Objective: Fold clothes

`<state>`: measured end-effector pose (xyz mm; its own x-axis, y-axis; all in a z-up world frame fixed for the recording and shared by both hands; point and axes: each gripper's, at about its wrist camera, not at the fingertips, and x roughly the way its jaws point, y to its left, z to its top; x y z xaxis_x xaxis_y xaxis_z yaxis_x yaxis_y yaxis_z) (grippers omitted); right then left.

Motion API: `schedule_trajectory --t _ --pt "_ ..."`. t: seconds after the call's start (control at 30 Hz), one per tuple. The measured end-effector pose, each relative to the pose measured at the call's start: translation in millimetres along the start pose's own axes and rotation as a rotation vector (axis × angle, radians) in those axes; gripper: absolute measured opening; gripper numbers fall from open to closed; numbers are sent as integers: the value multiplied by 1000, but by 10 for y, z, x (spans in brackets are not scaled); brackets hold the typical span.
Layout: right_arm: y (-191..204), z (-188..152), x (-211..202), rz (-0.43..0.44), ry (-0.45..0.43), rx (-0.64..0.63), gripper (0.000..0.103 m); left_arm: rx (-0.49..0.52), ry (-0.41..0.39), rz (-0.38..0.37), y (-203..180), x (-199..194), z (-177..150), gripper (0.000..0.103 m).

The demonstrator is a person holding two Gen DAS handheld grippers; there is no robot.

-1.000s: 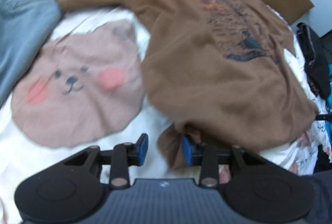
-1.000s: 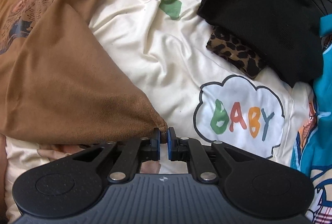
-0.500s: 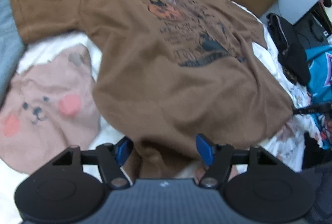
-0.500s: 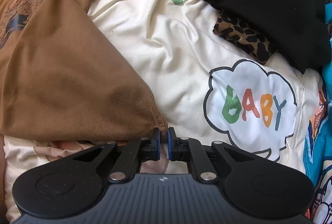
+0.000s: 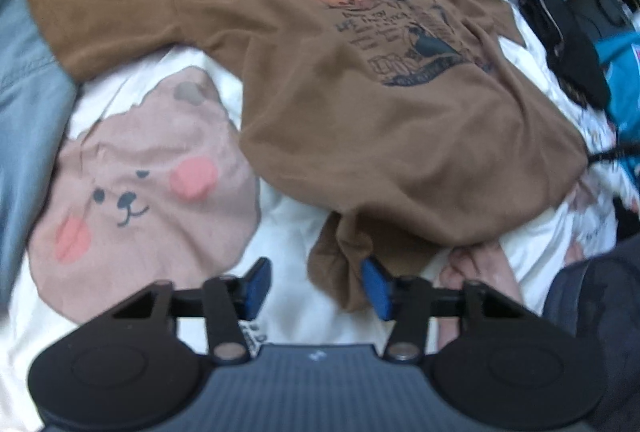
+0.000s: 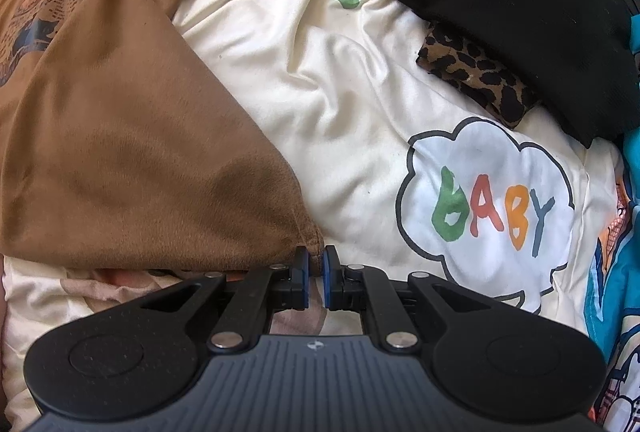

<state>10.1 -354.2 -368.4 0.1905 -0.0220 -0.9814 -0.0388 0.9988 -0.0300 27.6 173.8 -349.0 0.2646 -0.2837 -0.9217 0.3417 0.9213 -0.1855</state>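
A cream printed bedsheet point(image 6: 328, 80) covers the bed, and on it the brown T-shirt point(image 5: 360, 104) is spread. Its right hem corner is pinched in the pressed-together right claw point(image 6: 316, 268). The left claw point(image 5: 316, 282) is closing around the bunched left corner, apparently touched by one pad only. Both layers should be gathered before lifting.

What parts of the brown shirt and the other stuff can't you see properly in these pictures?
- Brown shirt: chest print unreadable in the left wrist view, blurred.
- Its bunched corner: the left gripper jaws are closing; whether both pads touch it is unclear.
- Leopard-print cloth: right wrist view, mostly under the black garment.
- Blue garment: cut off by the right edge.
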Motion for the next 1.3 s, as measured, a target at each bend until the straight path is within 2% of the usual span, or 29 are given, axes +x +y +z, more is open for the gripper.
schedule_trajectory --t 0.1,0.2,0.4,0.5,0.57,0.63,0.67,0.7,0.9,1.17,1.23,1.3 --pt "2 0 -8 -1 -1 -3 5 -41 -15 -6 138 -23 -43 39" --pt "11 -2 11 -2 1 -6 5 -70 -7 35 226 38 -44 32" --pt "32 -2 30 -4 4 -6 5 -132 24 -96 198 260 36 34" --pt "44 -5 35 -5 4 -1 5 -156 37 -143 171 398 49 40" --pt "49 0 39 -5 4 0 5 -167 59 -149 165 485 37 40" --pt "45 17 51 -4 3 -1 5 -185 60 -177 180 491 13 32" --pt "62 0 44 -6 2 4 5 -198 60 -200 197 484 -2 14" --pt "71 -13 37 -7 0 10 5 -222 70 -221 222 484 -17 9" --pt "57 -43 3 -5 -18 36 5 -269 22 -177 259 161 -98 5" --pt "13 -66 -66 5 -72 111 5 -331 -40 -139 294 -503 -212 4" --pt "1 -84 -86 12 -87 133 5 -389 -62 -144 323 -615 -222 4" --pt "-13 -104 -93 19 -98 159 5 -499 -92 -166 410 -720 -294 4"
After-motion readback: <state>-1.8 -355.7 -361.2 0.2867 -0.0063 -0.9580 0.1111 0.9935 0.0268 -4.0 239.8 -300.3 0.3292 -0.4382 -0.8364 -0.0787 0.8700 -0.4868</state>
